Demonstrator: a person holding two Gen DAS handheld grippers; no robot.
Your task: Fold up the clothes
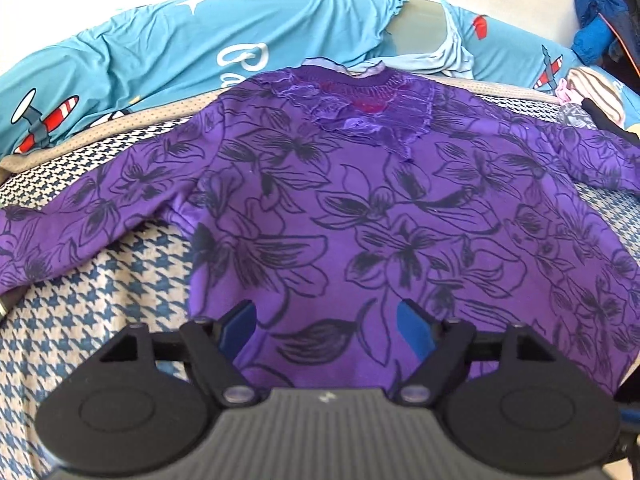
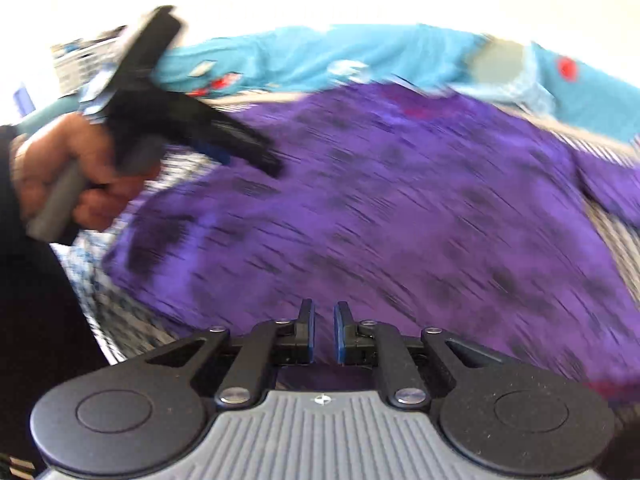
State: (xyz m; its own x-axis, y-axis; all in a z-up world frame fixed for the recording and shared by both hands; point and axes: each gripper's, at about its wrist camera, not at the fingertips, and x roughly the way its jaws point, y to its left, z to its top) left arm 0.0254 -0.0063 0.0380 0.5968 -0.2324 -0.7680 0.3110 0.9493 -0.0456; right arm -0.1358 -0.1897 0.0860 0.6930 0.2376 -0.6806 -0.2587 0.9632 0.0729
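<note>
A purple long-sleeved top (image 1: 360, 208) with a dark flower print lies flat and face up on the bed, its collar (image 1: 352, 80) far from me and its sleeves spread out to both sides. My left gripper (image 1: 326, 308) hovers over the top's near hem, open, with nothing between its blue pads. In the blurred right wrist view the same top (image 2: 380, 208) fills the middle. My right gripper (image 2: 323, 308) is above its near edge with only a narrow gap between the pads and nothing in it. A hand (image 2: 52, 172) holds the left gripper (image 2: 268, 160) at the left.
The top rests on a blue-and-white houndstooth cover (image 1: 100, 300). Behind it lies a light blue sheet (image 1: 180, 52) printed with planes. A pile of other clothes (image 1: 596, 84) and a blue garment (image 1: 596, 20) sit at the far right. A dark sleeve (image 2: 36, 320) fills the lower left.
</note>
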